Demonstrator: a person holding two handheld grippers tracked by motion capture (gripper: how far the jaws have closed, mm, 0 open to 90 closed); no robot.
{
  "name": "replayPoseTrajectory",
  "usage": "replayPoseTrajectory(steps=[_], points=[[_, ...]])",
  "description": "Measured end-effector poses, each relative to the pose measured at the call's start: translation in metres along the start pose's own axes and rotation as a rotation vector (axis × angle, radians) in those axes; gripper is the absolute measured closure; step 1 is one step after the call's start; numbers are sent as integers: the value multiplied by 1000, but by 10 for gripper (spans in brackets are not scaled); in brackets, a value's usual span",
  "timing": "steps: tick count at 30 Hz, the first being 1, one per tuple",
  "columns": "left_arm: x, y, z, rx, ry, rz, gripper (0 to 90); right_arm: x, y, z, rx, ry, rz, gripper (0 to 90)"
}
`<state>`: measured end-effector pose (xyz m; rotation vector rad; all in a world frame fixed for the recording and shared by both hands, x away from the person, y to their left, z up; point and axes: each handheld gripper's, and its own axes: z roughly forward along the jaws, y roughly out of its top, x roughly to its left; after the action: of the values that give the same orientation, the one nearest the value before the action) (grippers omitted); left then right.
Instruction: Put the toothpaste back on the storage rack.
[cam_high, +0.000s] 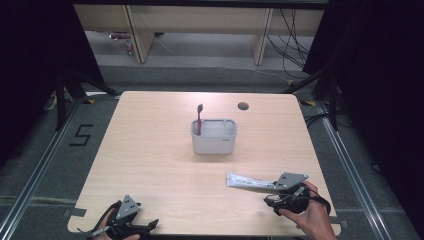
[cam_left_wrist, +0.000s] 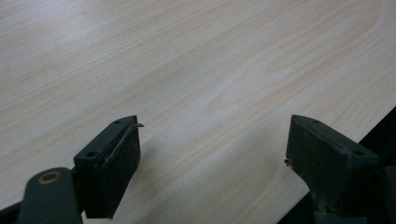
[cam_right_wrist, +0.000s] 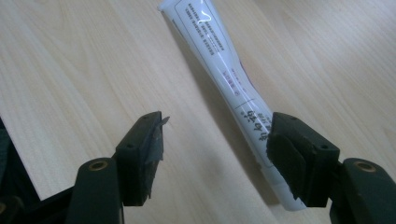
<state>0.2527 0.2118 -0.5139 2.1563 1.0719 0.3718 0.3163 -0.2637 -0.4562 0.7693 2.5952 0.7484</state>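
A white toothpaste tube (cam_high: 249, 181) lies flat on the wooden table (cam_high: 160, 165) at the front right. My right gripper (cam_high: 274, 194) sits at its near end with the jaws open. In the right gripper view the tube (cam_right_wrist: 219, 56) runs away from me alongside the right jaw, whose tip covers the tube's near end, and only bare wood shows in the gap of the right gripper (cam_right_wrist: 218, 129). A grey holder (cam_high: 214, 144) stands mid-table with a dark pink toothbrush (cam_high: 199, 116) upright in its left compartment. My left gripper (cam_high: 145, 227) (cam_left_wrist: 212, 135) rests open over bare wood at the front left edge.
A round cable hole (cam_high: 243, 106) sits near the table's far edge. The table's front edge (cam_left_wrist: 336, 154) runs close under the left gripper's right jaw. Black stands and cables flank the table on the floor.
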Motion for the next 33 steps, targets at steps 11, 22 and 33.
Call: replayPoseTrajectory(steps=[11,22,33], points=[[1,1,-1,8,0,6,174,-8,17,9,93,31,-82,385],[1,2,-1,2,-9,11,174,-13,33,25,156,45,-137,455],[0,1,1,-9,-1,0,174,-14,44,41,233,64,-202,519]])
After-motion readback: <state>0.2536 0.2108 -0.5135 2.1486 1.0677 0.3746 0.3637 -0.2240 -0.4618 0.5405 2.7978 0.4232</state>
